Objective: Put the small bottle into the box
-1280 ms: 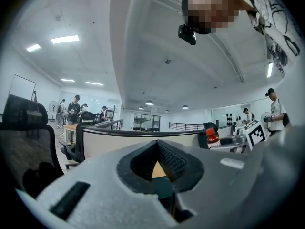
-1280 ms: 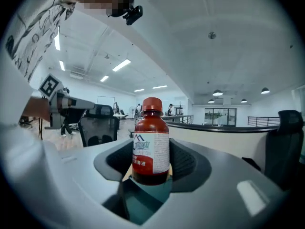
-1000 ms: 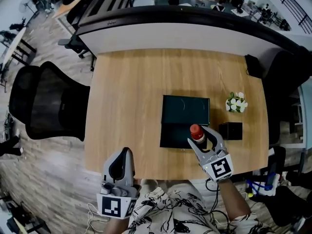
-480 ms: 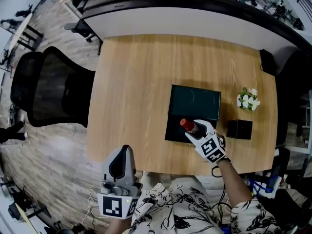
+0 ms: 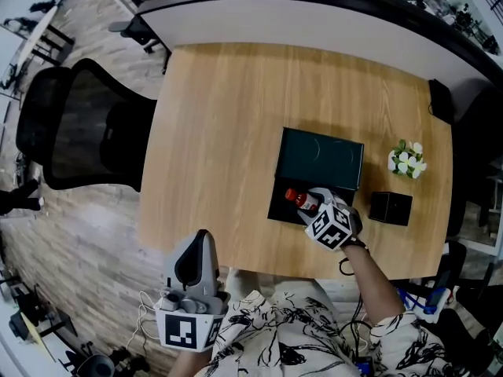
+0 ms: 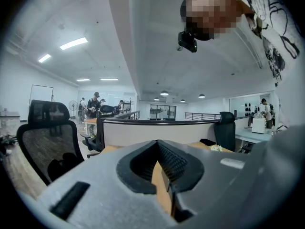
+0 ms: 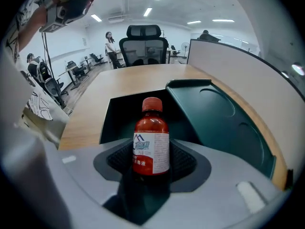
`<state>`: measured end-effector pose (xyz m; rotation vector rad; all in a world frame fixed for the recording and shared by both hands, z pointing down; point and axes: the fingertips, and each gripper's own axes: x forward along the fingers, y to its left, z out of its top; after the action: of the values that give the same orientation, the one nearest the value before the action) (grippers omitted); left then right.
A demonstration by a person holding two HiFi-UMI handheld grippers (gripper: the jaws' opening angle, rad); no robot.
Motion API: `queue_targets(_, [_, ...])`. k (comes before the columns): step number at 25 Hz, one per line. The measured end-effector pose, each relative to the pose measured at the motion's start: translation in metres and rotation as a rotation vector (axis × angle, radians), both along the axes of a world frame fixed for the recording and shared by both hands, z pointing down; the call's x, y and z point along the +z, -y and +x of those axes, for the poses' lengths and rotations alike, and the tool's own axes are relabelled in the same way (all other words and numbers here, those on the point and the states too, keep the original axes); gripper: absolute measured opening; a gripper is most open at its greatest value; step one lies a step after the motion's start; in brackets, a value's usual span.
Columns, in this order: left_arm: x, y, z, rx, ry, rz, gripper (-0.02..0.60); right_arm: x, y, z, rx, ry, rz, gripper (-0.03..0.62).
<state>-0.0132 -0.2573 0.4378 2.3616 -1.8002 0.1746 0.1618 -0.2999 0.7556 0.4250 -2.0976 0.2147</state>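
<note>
Here, a person stands at a wooden table (image 5: 220,132) with a gripper in each hand; the right gripper (image 5: 306,205) pinches the small bottle (image 5: 296,199) by its lower body, the pads pressing on either side of the label; the bottle's long axis runs straight out along the jaws, red cap foremost. The gripper tilts steeply downward, so the cap points into the open box (image 5: 275,210), whose dark tray lies directly ahead of and beneath it, with the green lid (image 5: 320,157) lying open beyond the tray; the coming move seems to be a short lowering along that same line, then a release. The left gripper (image 5: 201,242) hangs off the near edge of the table, well apart from the box, its jaws pressed together on nothing; the right hand is plainly the nearer one.

The head view shows the bottle over the near part of the tray, but not whether it touches the bottom; the right gripper view shows the bottle (image 7: 151,144) upright between the pads of the right gripper (image 7: 151,161), with the tray's black inside behind the cap.
</note>
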Motion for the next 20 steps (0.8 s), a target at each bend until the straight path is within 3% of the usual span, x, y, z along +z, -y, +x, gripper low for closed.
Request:
queue_targets(16, [-0.001, -0.011, -0.009, -0.032, 0.01, -0.013, 0.003, 0.016, -0.003, -0.006, -0.012, -0.029, -0.056, 0.238])
queue_targets(20, [-0.005, -0.013, -0.008, -0.019, 0.014, 0.004, 0.003, 0.01, -0.005, -0.006, 0.006, 0.008, -0.068, 0.29])
